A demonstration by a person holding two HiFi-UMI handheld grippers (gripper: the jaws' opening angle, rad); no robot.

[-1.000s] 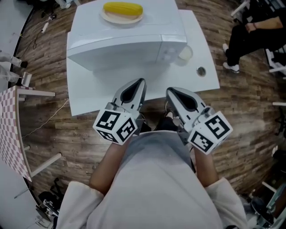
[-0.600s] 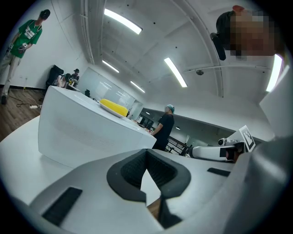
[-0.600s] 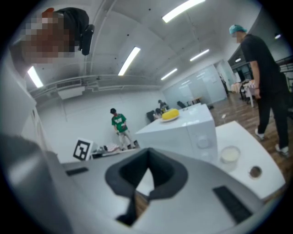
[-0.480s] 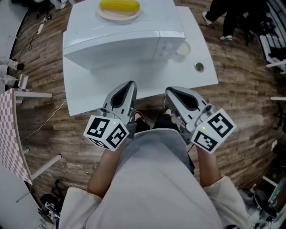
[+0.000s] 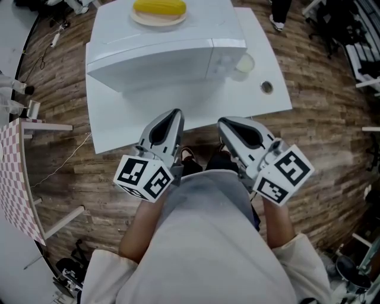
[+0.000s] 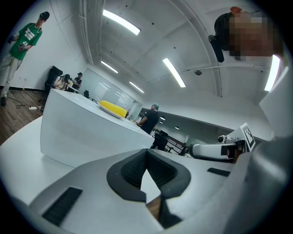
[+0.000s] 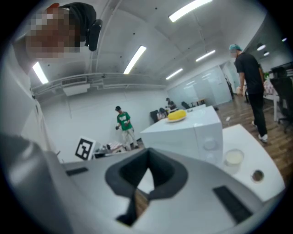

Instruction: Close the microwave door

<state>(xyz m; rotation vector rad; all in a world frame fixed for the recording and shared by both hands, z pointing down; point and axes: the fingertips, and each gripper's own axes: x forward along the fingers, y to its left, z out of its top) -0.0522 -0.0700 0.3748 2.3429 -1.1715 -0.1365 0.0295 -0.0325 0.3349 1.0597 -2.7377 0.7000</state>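
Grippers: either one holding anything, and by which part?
Nothing is held. The left gripper and the right gripper both have their jaws together on nothing, clear of the white box-shaped microwave.

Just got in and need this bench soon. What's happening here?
A person stands at the white table, holding the left gripper and right gripper near its edge, both shut and empty. Neither touches the microwave, whose door looks closed. Corn on a plate sits on top of it, and a cup stands beside it.

Bright ceiling strip lighting, fisheye edge distortion, blurred foreground
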